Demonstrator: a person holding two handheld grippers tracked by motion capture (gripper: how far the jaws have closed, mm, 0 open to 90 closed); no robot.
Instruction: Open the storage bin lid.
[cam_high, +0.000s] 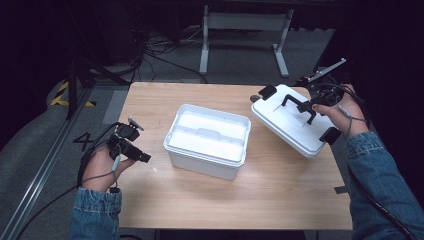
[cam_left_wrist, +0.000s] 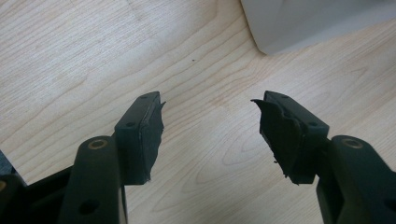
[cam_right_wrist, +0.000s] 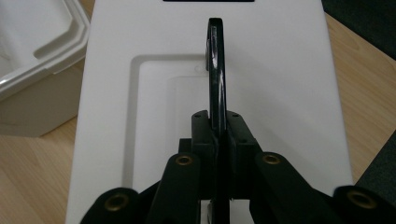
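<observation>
A: Over on the right, the right gripper (cam_high: 311, 106) has its fingers (cam_right_wrist: 201, 135) clenched on the black handle (cam_right_wrist: 215, 70) of the white lid (cam_high: 292, 125). The handle stands upright between the two pads.

B: And the lid sits on the far right part of the counter (cam_high: 240, 200), turned at an angle, with black latches at its ends. Its near right corner reaches just past the counter edge.

A: The open white box (cam_high: 207, 140) is in the middle of the counter, just left of the lid and apart from it. A shallow tray with a raised bar across the middle lies inside.

B: On the left, the left gripper (cam_high: 142, 157) hovers at the near left side, pointing toward the box. Fingers (cam_left_wrist: 140, 140) released, spread wide, nothing between them.

A: From the left gripper view you see bare wood grain under those fingers, and a corner of the box up at the far edge.

B: The person's sleeves are blue denim, one forearm at each side. A cable (cam_high: 50, 205) trails from the left gripper off the near left edge.
</observation>
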